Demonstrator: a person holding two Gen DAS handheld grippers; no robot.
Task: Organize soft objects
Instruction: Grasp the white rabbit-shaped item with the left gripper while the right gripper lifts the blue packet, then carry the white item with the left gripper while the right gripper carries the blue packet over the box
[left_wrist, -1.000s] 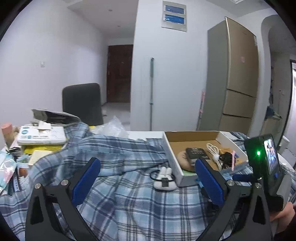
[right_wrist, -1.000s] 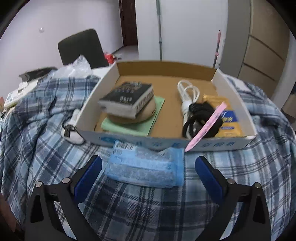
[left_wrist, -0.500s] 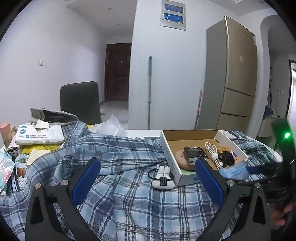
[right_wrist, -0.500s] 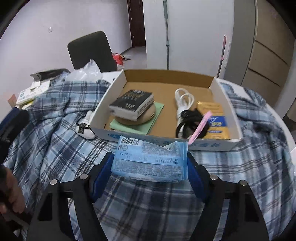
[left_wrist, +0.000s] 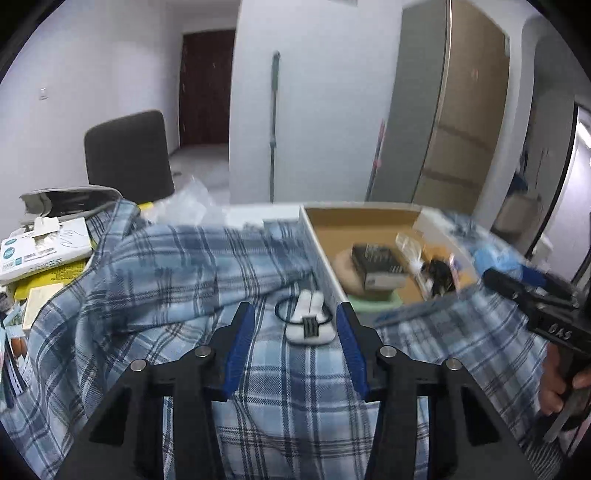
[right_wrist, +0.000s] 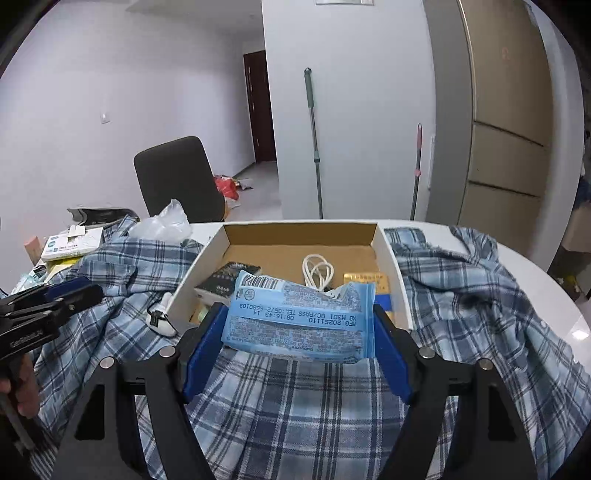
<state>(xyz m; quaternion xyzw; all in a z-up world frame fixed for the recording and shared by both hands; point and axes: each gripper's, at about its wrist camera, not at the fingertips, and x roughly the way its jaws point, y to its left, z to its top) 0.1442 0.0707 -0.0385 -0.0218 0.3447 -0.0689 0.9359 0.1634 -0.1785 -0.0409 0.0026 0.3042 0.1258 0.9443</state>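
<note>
A blue plaid shirt lies spread over the table. My right gripper is shut on a blue plastic packet, held off the shirt in front of the cardboard box. From the left wrist view that gripper and its packet are blurred at the right. My left gripper hovers over the shirt with its jaws closing. A small white item with a black band shows ahead in the gap, and the pads are not pressing on it.
The box holds a black book, a white cable and a yellow pack. A tissue box, papers and a clear bag crowd the left. A dark chair stands behind.
The right gripper closed on the blue packet and lifted it off the shirt. The left jaws came much closer together, and the left gripper tipped down toward the white item.
</note>
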